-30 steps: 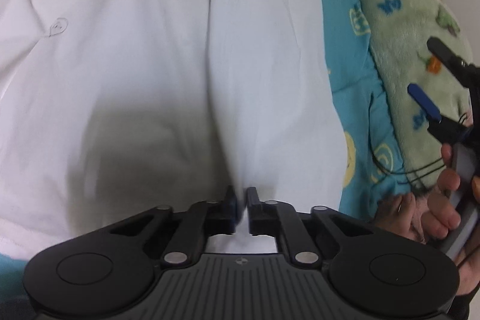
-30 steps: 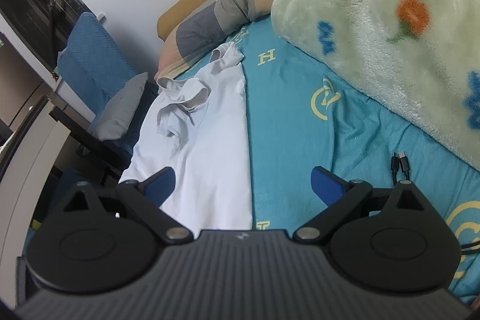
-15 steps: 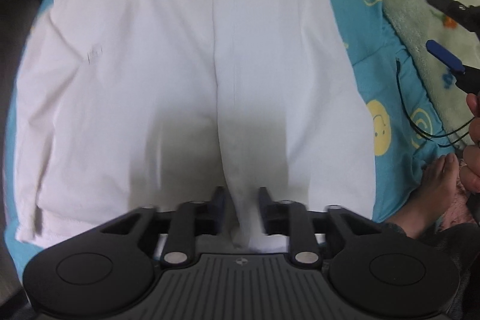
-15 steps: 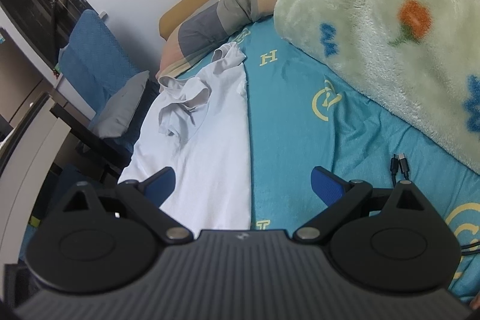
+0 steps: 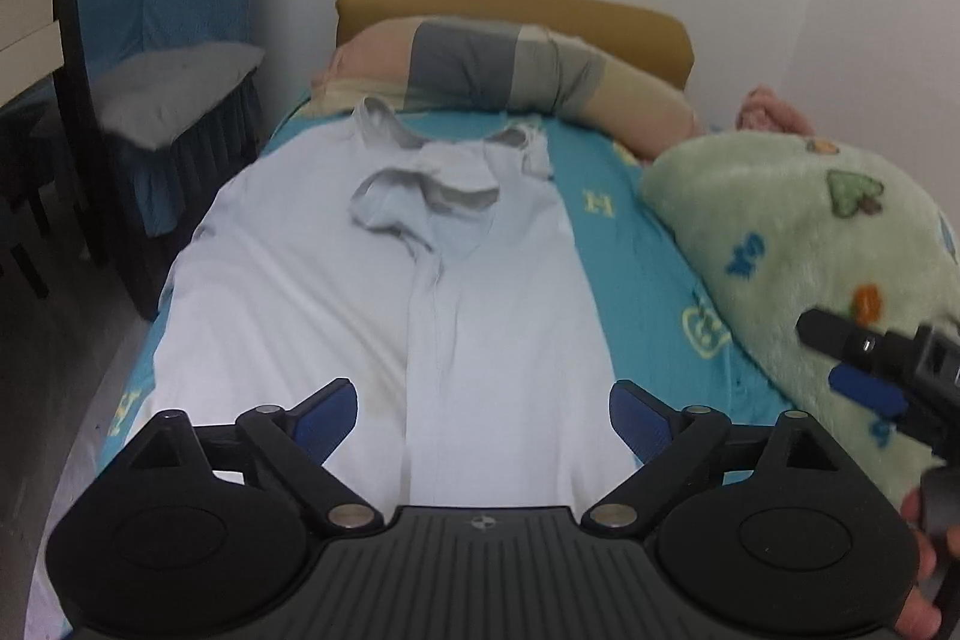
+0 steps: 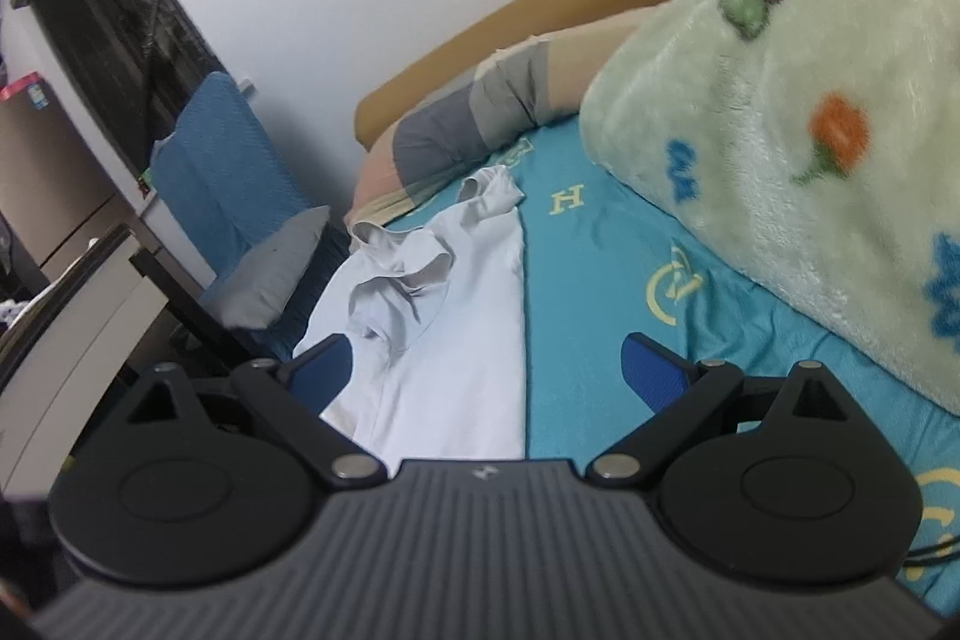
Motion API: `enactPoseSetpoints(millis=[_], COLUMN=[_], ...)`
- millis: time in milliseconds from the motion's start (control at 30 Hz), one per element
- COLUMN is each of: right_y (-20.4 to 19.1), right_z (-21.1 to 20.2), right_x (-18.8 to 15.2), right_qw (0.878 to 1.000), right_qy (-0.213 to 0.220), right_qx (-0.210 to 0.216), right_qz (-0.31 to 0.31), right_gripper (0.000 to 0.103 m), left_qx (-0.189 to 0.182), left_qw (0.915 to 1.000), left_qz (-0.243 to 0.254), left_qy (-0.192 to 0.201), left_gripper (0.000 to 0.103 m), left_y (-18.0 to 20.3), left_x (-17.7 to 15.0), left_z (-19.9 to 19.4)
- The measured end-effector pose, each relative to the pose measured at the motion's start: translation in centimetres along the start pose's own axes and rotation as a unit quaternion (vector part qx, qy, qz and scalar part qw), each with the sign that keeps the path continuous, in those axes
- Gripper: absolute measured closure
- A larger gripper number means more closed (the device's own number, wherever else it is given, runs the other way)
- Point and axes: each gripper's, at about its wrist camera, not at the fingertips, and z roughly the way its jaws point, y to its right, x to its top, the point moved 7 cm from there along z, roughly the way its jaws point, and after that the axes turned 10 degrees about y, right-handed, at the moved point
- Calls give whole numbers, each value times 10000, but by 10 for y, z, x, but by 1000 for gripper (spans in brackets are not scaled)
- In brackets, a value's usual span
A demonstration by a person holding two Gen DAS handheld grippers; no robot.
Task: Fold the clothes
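L gripper lifted off shirt, jaws just spread, empty | R gripper apart, empty | next: regrip hem w/ both, fold evenly twd collar

We see a green fleece blanket on the teal bedsheet, a striped pillow against the mustard headboard.

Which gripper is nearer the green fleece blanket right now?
Right. The right gripper hangs beside the green fleece blanket, at its near edge. The left gripper is over the white shirt, jaws just opened, nothing between them.
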Motion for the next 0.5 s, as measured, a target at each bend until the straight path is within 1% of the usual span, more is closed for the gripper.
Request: enactPoseSetpoints(millis=[33,100,200,267,333,367,400,433,500], right_y=[-3,-10,-27,-44,-60,-66,-69,-73,-79], right_z=[1,5,25,52,88,108,130,153,196], right_x=[-2,-10,-15,-16,-18,-21,-24,-29,-43], right_qw=[10000,9995,9976,9941,9885,9868,9862,9850,9802], right_qy=[-29,-115,-144,-250,-345,-428,-528,-631,-761], right_qx=[30,37,189,342,360,383,394,412,435], right_qz=[-78,-307,-655,-1002,-1430,-1514,-1521,-1550,-1775], right_gripper=[19,30,35,40,48,50,55,58,58], left_qx=[-31,-66,67,95,4,-64,-78,25,136], left_qw=[10000,9999,9995,9994,9996,9994,9993,9993,9994], left_qz=[-13,-9,35,-31,-170,-259,-281,-262,-183], left_qy=[43,112,295,332,231,206,235,271,278], left_gripper=[10,10,10,9,9,9,9,9,9], left_y=[0,-6,-21,-30,-34,-36,-39,-43,-52], left_x=[0,-11,-18,-20,-26,-29,-32,-35,-40], left_z=[2,0,0,3,10,14,18,23,35])
